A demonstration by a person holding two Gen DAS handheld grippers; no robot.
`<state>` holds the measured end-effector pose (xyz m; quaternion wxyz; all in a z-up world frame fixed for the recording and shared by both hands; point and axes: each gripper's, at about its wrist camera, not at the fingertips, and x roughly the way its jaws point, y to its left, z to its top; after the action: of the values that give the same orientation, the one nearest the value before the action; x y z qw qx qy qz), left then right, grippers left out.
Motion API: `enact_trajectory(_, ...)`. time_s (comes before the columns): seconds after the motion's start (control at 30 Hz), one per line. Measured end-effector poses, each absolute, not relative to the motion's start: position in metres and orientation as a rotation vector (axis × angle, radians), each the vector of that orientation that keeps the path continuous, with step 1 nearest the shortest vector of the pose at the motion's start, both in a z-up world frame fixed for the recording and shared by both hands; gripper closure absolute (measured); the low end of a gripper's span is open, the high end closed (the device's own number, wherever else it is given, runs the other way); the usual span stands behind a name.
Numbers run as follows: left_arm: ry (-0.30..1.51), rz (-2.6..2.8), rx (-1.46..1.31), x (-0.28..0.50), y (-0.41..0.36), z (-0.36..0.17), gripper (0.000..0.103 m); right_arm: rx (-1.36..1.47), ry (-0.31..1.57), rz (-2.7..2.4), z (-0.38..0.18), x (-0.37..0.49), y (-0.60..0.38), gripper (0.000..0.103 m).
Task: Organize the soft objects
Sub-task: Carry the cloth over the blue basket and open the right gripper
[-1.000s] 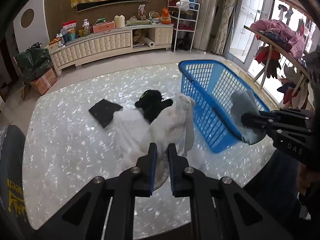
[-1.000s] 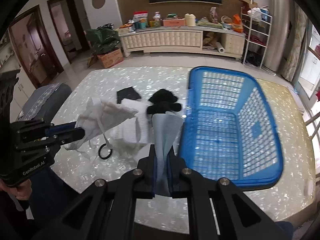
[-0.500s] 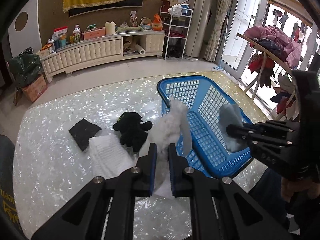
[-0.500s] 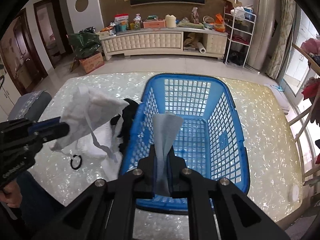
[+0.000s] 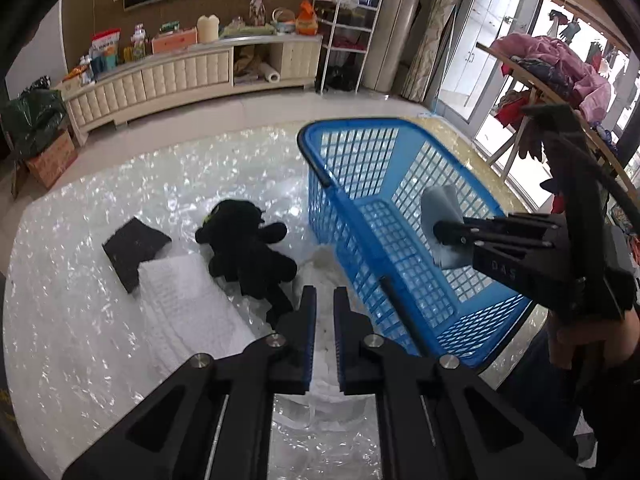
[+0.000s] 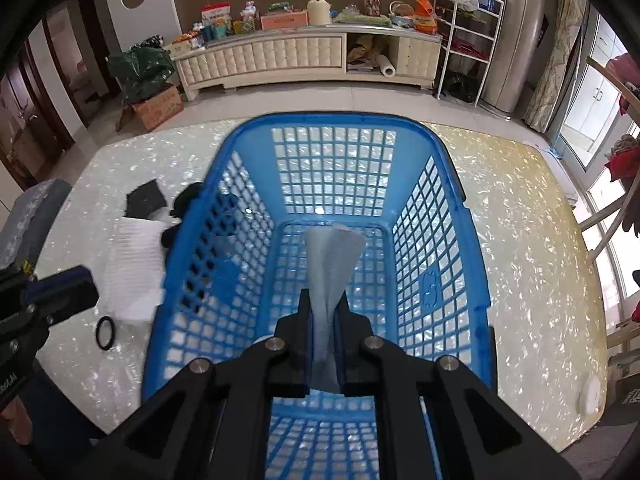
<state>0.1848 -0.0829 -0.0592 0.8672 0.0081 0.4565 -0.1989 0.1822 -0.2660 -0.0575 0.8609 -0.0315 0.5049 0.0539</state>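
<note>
My right gripper (image 6: 323, 312) is shut on a grey-blue cloth (image 6: 332, 264) and holds it over the inside of the blue plastic basket (image 6: 440, 184); it also shows in the left wrist view (image 5: 440, 234) above the basket (image 5: 344, 136). My left gripper (image 5: 324, 296) has its jaws close together with a narrow gap, nothing pinched between them. White fabric (image 5: 324, 280) lies on the table under its fingers, beside the basket's near-left wall. A black plush toy (image 5: 248, 244), a white folded cloth (image 5: 188, 300) and a black cloth (image 5: 132, 244) lie left of the basket.
A black ring (image 6: 106, 333) lies on the pearly table (image 5: 80, 340) by the white cloth (image 6: 132, 272). A grey chair (image 6: 28, 216) stands at the table's left. A clothes rack (image 5: 560, 68) is on the right, a long cabinet (image 5: 180, 76) behind.
The white fabric left my left gripper and now lies on the table by the basket; the left gripper dropped lower. My right gripper moved the grey-blue cloth from the basket's edge to over its inside.
</note>
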Motion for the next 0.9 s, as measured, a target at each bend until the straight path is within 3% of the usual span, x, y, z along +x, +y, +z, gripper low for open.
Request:
enact_trajectory(0.3,1.002,-0.428,0.023,0.188,-0.093,-0.075,0.096,-0.076,1.16,0.095,-0.082,0.198,-0.272,0.094)
enact_trajectory(0.4,1.005,-0.427,0.024,0.187,-0.092,-0.075,0.096,-0.069,1.179,0.085,-0.083,0.197,-0.273,0.078)
enact_trajectory(0.47,1.006,-0.425,0.024,0.186,-0.092,-0.075,0.096,-0.065,1.173,0.085,-0.079,0.196,-0.273,0.057)
enact_trajectory(0.63,0.999,-0.419,0.029,0.182,-0.089,-0.071,0.096,-0.07,1.149,0.086,-0.071,0.198,-0.28,0.026)
enact_trajectory(0.9,0.979,-0.415,0.037,0.177,-0.091,-0.061,0.096,-0.029,1.069,0.079,-0.048,0.186,-0.286,0.015)
